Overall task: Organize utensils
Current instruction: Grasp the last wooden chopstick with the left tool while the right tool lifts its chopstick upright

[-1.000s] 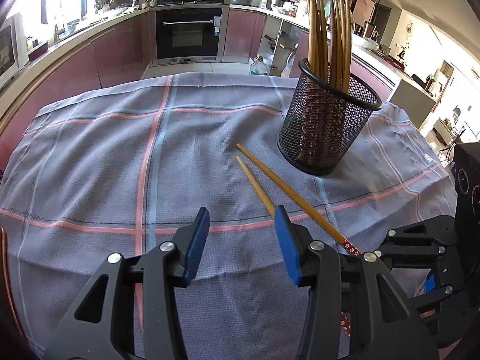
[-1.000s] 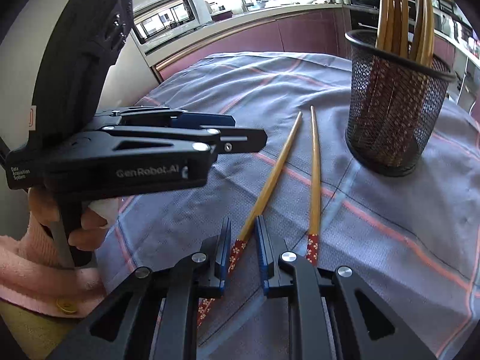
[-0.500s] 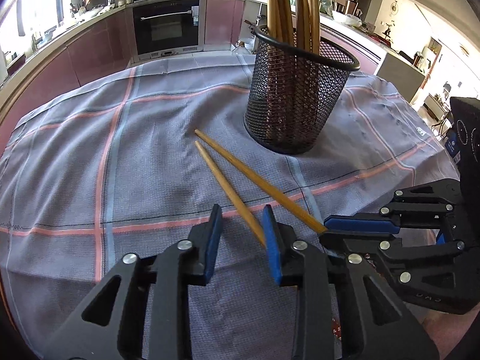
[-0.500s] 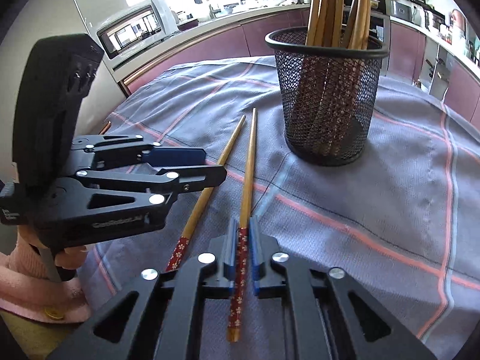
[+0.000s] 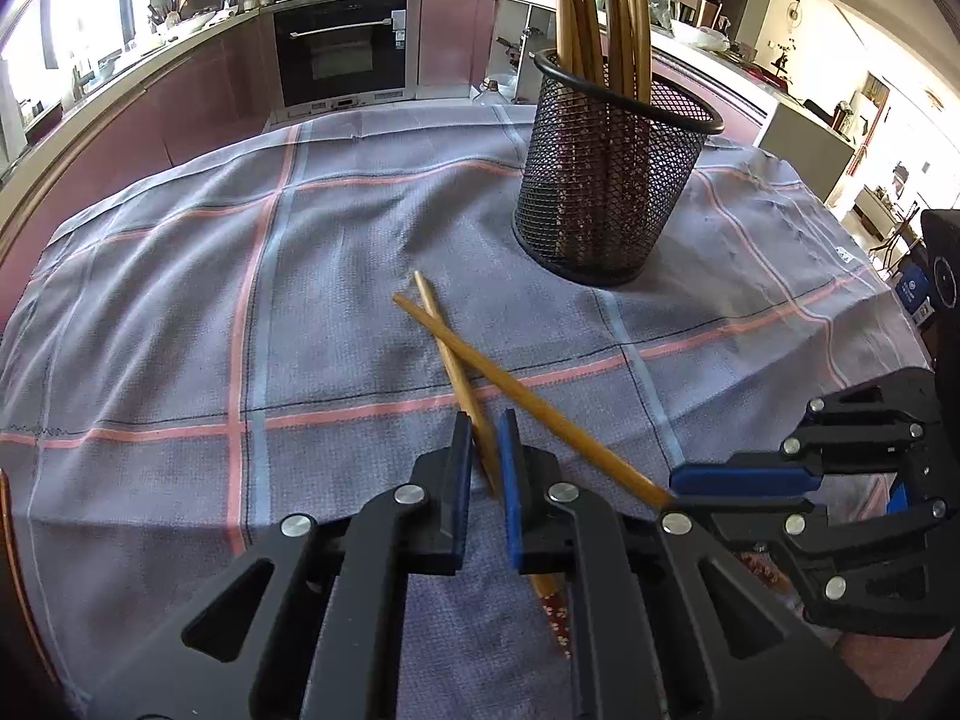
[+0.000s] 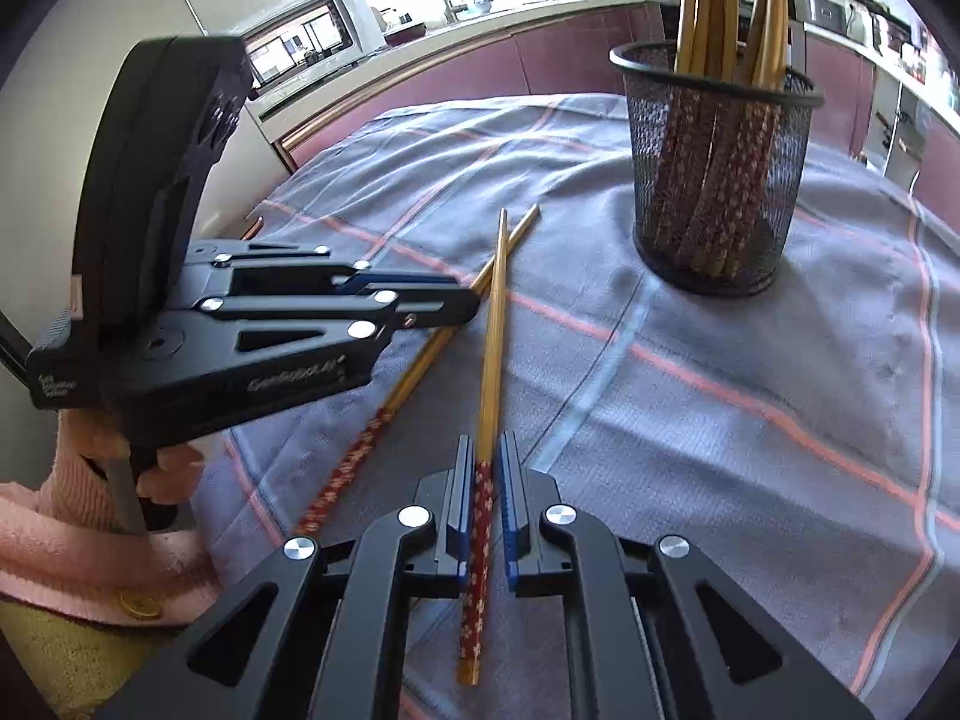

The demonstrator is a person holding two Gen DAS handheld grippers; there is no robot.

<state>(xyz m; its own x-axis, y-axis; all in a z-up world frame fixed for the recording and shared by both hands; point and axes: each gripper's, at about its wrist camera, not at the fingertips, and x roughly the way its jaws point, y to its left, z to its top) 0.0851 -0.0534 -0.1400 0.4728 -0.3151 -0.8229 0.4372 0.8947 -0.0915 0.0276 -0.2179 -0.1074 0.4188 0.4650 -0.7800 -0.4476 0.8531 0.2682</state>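
A round black wire-mesh cup stands upright on the cloth ahead of both sets of jaws, holding a bundle of wooden chopsticks with their red flowered ends down.

The left gripper has just been closing; its blue pads now stand narrow, pinched on one chopstick that runs forward from between them. The right gripper is clamped on the second chopstick, gripping it at the start of its red patterned end, whose tail sticks out behind the pads. The two sticks cross ahead of the jaws, short of the cup.

The sticks are slim, tapered, light wood. The cloth is grey-blue weave with pink and pale-blue stripes.
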